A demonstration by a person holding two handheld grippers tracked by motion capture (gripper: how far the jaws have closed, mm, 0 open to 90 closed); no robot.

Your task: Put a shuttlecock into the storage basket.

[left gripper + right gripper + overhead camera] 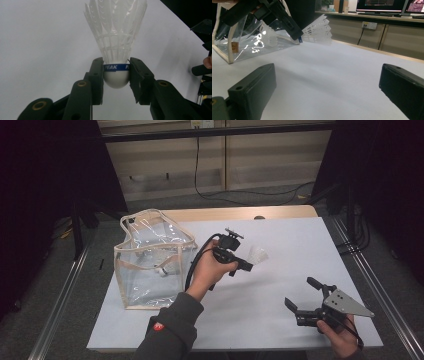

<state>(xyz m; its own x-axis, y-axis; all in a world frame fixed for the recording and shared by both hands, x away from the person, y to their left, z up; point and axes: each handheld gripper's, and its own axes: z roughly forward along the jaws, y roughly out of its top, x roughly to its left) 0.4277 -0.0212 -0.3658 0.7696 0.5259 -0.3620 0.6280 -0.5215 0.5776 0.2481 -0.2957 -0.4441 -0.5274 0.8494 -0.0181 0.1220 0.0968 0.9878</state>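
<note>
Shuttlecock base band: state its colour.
Blue with white lettering, on the shuttlecock; clearest in the left gripper view.

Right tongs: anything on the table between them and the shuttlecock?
No. In the high view, only bare white table separates the open right tongs from the shuttlecock clamped in the left tongs.

- shuttlecock (115, 35): white feather skirt, matt, ribbed with thread bands; smooth rounded cork base with a glossy blue tape band, clamped between the left gripper (116, 75) jaws
- left gripper jaws: matt black plastic, brass-look rivets at the pivots
- right gripper (306, 296): same matt black plastic, plus a bare grey metal plate on top
- bag (150, 260), left of the left gripper: clear glossy plastic, glare streaks, beige cloth trim
- table cover (280, 270) under both: white, matt, smooth; light wood edge at the far side
</note>
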